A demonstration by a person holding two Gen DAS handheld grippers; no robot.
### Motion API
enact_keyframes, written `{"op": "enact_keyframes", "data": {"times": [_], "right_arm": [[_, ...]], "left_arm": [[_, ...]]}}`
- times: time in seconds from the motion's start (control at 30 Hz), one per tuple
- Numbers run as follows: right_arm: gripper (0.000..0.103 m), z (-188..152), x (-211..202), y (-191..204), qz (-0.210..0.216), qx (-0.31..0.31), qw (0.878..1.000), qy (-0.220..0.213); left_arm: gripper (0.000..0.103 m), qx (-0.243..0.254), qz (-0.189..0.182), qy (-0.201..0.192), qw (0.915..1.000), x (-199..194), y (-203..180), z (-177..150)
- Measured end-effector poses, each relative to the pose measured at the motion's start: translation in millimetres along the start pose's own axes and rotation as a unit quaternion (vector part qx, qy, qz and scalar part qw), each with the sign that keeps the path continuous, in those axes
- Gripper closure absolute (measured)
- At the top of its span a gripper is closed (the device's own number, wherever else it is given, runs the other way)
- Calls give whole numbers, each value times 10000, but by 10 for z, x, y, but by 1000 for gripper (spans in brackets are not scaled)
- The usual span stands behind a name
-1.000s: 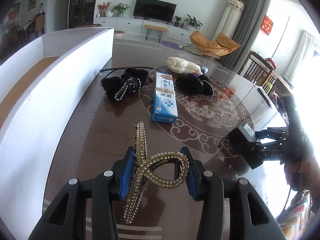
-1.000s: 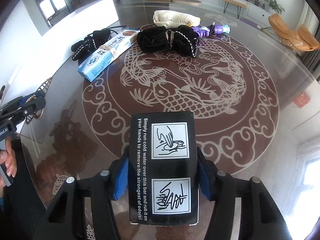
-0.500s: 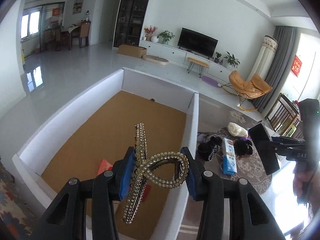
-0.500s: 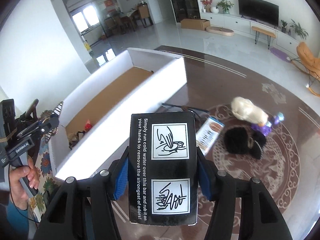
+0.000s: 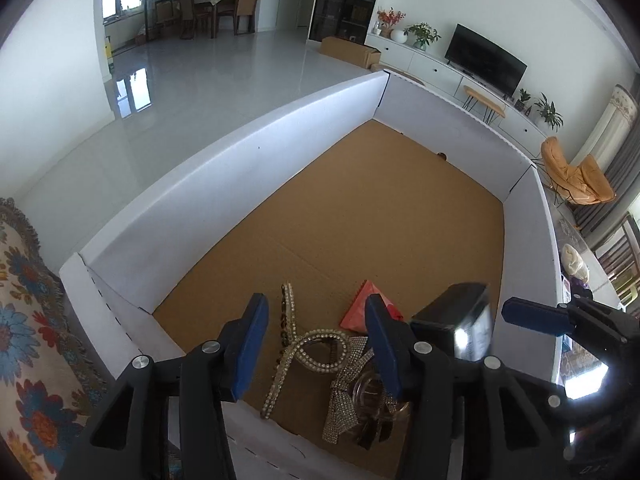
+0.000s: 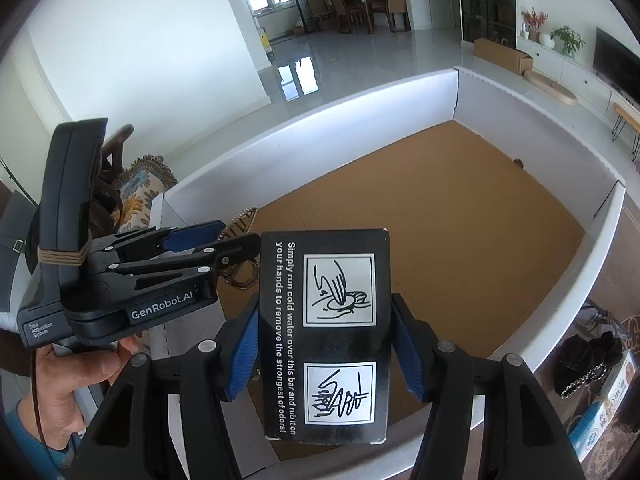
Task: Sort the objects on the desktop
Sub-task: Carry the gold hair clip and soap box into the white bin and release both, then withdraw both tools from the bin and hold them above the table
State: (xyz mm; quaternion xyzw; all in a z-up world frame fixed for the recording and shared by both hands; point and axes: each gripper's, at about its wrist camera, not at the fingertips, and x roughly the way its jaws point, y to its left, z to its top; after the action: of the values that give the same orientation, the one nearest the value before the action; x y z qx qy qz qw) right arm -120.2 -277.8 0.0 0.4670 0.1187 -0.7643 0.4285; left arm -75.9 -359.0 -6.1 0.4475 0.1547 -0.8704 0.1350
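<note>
In the left wrist view a floral cloth (image 5: pixel 28 320) shows at nine o'clock, outside the white wall of a large box (image 5: pixel 224 184) with a brown cardboard floor. The left gripper (image 5: pixel 312 344) hangs over the near end of that box, its jaws opening and the blue pads clear of the clip (image 5: pixel 308 350), which lies on the box floor between and below them (a looped, rhinestone-studded hair clip). Just to its right, at five o'clock, sits a heap of sparkly accessories (image 5: pixel 356 392), and a red packet (image 5: pixel 370 306) lies on the floor beyond, near the right pad. Further right, at three to four o'clock, the right gripper (image 5: pixel 532 316) reaches in over the box wall with the black carton (image 5: pixel 460 320) between its fingers. In the right wrist view a hand (image 6: pixel 80 380) at eight o'clock holds the left gripper, which points right over the box corner. At centre the right gripper (image 6: pixel 324 344) frames the carton, printed with white instructions and two line drawings; its jaws are opening, and a narrow gap shows between pads and carton sides, the carton standing over the box's near wall. At four o'clock, outside the box on the counter (image 6: pixel 628 232), lie a black pouch (image 6: pixel 592 354) and a blue-and-white pack (image 6: pixel 600 416).
</note>
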Motion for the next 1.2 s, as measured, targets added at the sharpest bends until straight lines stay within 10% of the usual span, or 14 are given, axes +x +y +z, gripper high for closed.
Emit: {"op": "enact_keyframes", "data": {"times": [0.23,0.53,0.87,1.2], "right_arm": [[20,-262,-270,-81,-306,-135,9978,-566],[4,-1069,-1348,-673,-1920,-399,9673,-1607],[4,-1852,-1686,-1740,-3039,193,9445,-1233],[4,-2716,-1577,-2381,-3162,1122,9397,-660]], "left_arm": [[27,-69,-289,-567,9980,-376,-184,-130],[19,1068,-1173,-755,9845,-734,-1495,-462],[16,1868,-1578,-14,9696,-257,-2698,-1033],[15,2040,-1216,531,9699,423,-3113,-1543]]}}
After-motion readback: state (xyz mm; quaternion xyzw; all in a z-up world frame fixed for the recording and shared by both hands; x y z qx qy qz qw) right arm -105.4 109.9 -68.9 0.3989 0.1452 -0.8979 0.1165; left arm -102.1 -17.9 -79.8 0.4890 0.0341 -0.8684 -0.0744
